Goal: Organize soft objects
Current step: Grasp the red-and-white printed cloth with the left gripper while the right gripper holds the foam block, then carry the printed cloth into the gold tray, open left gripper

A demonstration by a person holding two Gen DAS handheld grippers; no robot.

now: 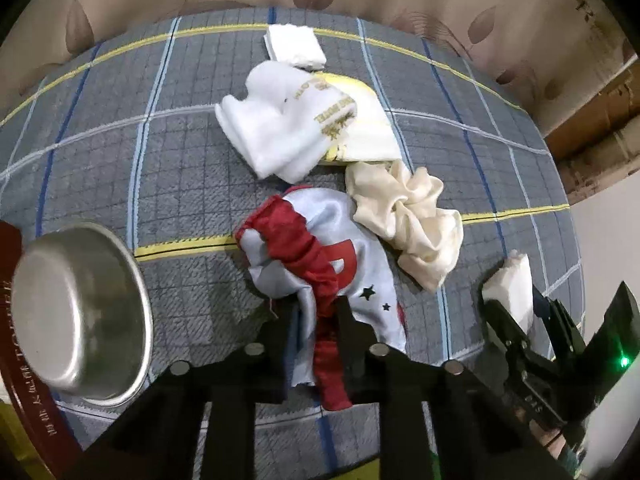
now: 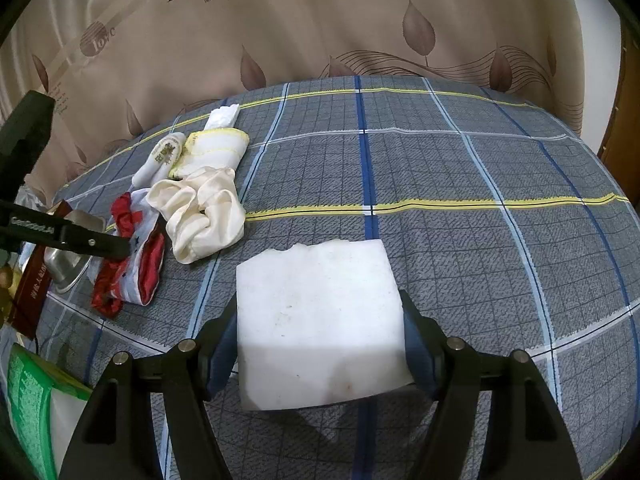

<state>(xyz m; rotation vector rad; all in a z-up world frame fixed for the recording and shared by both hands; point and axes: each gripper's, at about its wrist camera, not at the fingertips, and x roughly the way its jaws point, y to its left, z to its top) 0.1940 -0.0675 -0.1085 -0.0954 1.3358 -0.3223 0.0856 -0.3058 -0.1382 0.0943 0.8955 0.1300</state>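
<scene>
Grey plaid bedding (image 2: 460, 184) runs to a rounded far edge under a beige leaf-print curtain (image 2: 320, 20), and its right half lies bare. On the left edge sit a steel bowl (image 1: 80, 320) and a dark red box (image 2: 30, 300). Beside them the soft things cluster: a red-and-pale-blue satin cloth (image 1: 320, 256), a cream scrunched cloth (image 1: 408, 220), a white towel with gold lettering (image 1: 280, 132), and a small folded white cloth (image 1: 296, 46) near the far edge. The left gripper (image 1: 316, 320) has its jaws pinched onto the satin cloth. The right gripper (image 2: 320, 344) clamps a white foam block (image 2: 320, 320) between blue pads, close to the near edge.
</scene>
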